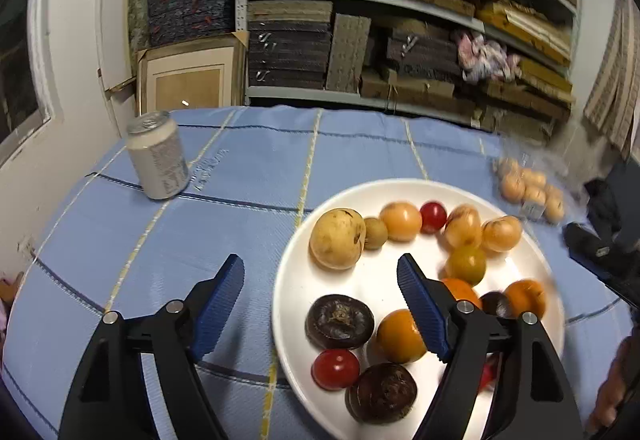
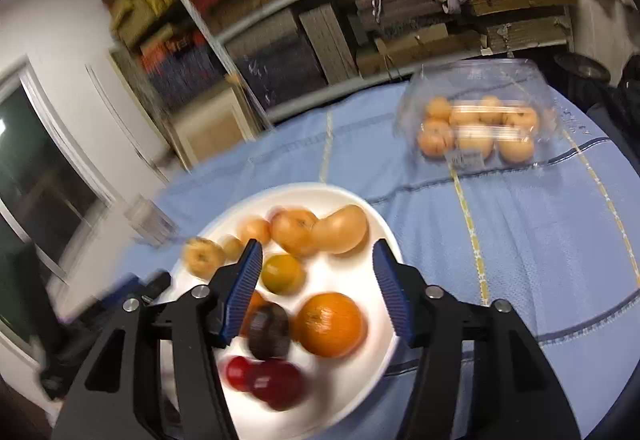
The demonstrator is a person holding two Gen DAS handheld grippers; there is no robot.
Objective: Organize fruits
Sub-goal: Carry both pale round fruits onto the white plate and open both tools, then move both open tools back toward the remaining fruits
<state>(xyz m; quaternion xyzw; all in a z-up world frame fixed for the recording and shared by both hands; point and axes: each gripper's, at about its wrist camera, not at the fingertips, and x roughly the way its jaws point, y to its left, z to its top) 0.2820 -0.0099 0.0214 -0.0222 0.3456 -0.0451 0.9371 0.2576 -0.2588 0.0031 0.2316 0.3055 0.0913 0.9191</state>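
From the left wrist, the left gripper point(image 1: 320, 272) hung with its jaws spread wide and nothing between them, over the near left edge of a white plate point(image 1: 296, 280) on the blue checked tablecloth point(image 1: 224, 168). The plate held the fruits: a large yellow fruit point(image 1: 337, 238), a dark purple fruit point(image 1: 339, 321), a red tomato point(image 1: 335, 369), an orange fruit point(image 1: 400, 336) just beside the right finger, and others along the far rim. A pale can point(image 1: 158, 156) stood well apart to the far left. Cluttered shelves point(image 1: 360, 20) rose behind the table.

From the right wrist, blurred, the right gripper point(image 2: 318, 256) had its jaws apart and empty above the same plate point(image 2: 376, 340). An orange point(image 2: 331, 324) and a dark fruit point(image 2: 269, 330) lay between the fingers' lines, untouched. A clear plastic box point(image 2: 480, 112) of orange fruits sat beyond, on the cloth.
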